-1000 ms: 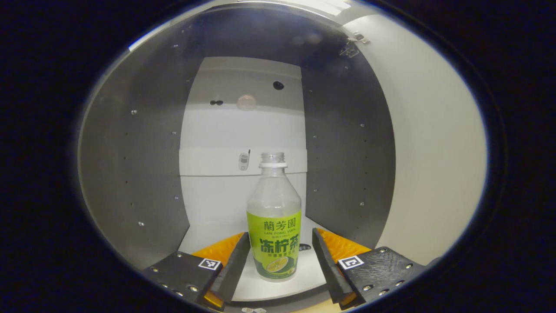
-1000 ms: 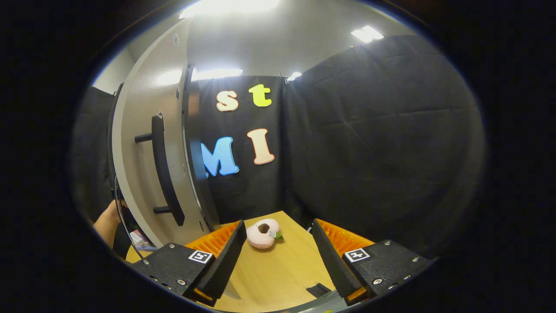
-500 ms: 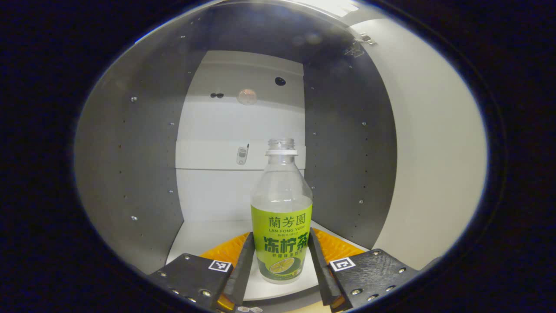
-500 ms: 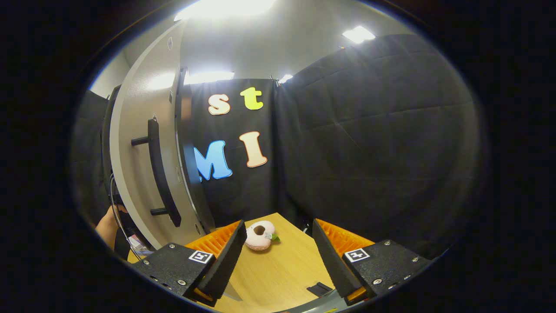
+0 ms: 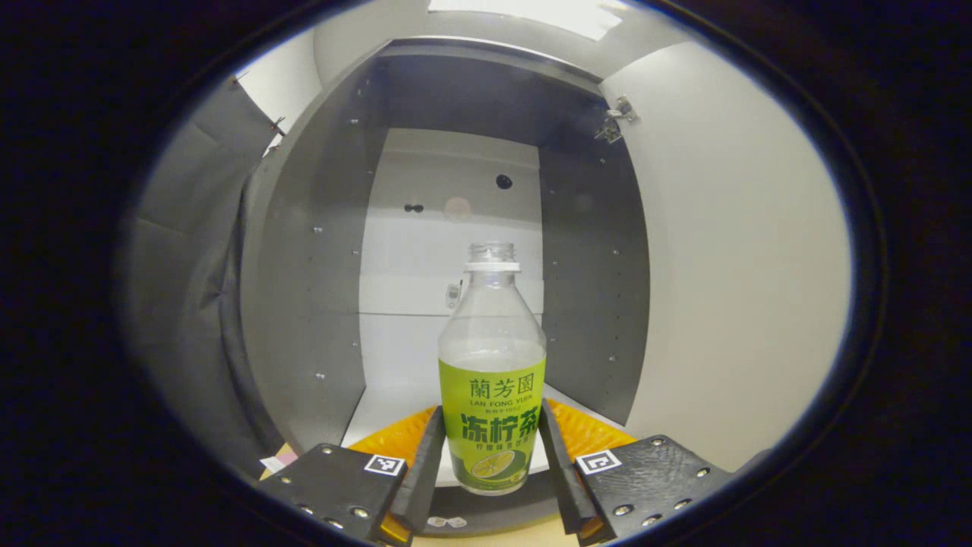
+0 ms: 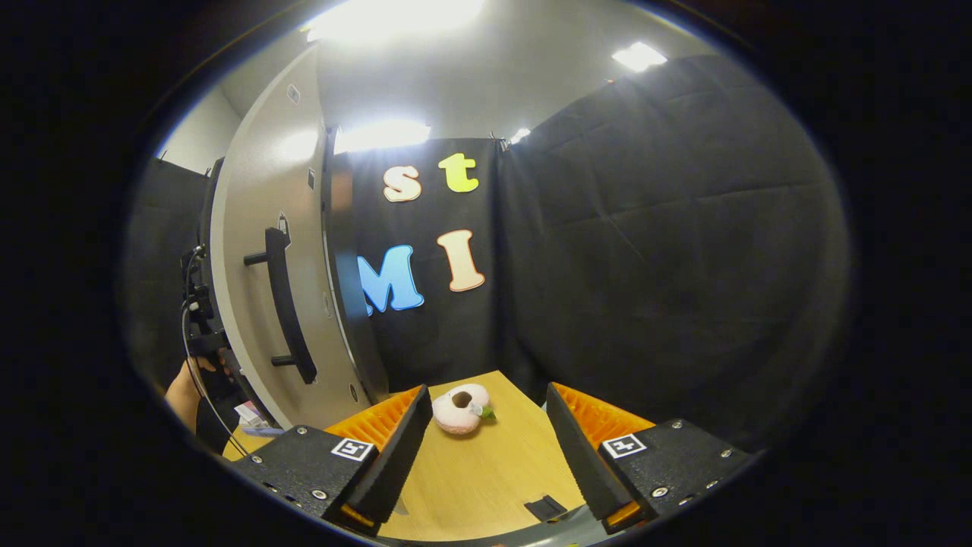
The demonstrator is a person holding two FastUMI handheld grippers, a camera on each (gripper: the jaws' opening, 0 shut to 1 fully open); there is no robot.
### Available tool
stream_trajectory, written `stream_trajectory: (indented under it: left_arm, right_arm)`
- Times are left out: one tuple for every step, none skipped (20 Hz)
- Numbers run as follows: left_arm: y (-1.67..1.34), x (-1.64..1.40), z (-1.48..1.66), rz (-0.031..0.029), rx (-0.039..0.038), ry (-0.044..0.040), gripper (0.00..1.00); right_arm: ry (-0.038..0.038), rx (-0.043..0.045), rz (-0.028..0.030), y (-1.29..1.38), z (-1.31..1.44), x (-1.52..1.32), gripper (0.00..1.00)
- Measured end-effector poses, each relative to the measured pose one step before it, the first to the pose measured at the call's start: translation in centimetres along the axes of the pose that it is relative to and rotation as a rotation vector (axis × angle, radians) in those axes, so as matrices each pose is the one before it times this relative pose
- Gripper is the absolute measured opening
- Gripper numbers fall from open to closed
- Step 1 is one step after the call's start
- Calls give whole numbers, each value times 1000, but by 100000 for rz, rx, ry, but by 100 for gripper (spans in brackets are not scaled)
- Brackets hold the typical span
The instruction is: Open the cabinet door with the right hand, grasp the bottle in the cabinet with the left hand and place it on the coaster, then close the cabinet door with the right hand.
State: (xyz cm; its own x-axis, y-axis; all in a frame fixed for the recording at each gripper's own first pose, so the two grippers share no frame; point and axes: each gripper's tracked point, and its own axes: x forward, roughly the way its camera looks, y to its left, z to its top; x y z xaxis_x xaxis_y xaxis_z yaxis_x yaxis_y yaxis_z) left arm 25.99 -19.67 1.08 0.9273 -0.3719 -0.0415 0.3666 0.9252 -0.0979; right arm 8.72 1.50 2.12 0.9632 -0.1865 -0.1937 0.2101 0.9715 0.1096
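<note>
Green-labelled clear bottle (image 5: 491, 380)

In the left gripper view, the bottle (image 5: 492, 372) is standing upright between the left gripper's (image 5: 490, 477) fingers, before the cabinet (image 5: 319, 251), with the door (image 5: 729, 258) to its right. In the right gripper view, a plush (image 6: 460, 408) is lying on the table (image 6: 486, 479) ahead of the right gripper (image 6: 486, 463), the door's handle (image 6: 285, 304) standing to the left.
</note>
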Motion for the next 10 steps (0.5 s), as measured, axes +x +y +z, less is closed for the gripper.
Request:
stream_trajectory:
  left_arm:
    - [185, -1017, 137, 1045, 49, -509, 66]
    - [293, -1081, 91, 1372, 173, -671, 63]
    - [164, -1029, 4, 842, 183, -532, 63]
    - [174, -1103, -116, 801, 328, 10, 66]
    - [263, -1118, -147, 722, 378, -5, 66]
    - [184, -952, -237, 930, 371, 29, 66]
    - [209, -1027, -206, 1020, 357, 105, 66]
    - [269, -1110, -369, 887, 132, -107, 66]
    - [219, -1062, -321, 931, -148, 138, 62]
    - [233, -1030, -346, 750, -437, 1, 71]
  right_arm:
    - [14, 483, 1229, -48, 133, -130, 93]
    - [62, 471, 1364, 1, 31, -72, 94]
    - [-26, 256, 1295, -75, 52, -84, 94]
    - [252, -251, 1185, -105, 3, -83, 94]
    - [281, -652, 1072, -104, 20, -125, 94]
    - [22, -743, 1001, -161, 14, -126, 94]
    - [-200, -571, 945, 4, 222, -183, 94]
    - [-233, -285, 976, -42, 92, -141, 94]
    - [-141, 21, 1163, -4, 113, -271, 95]
    - [57, 61, 1194, 78, -16, -38, 94]
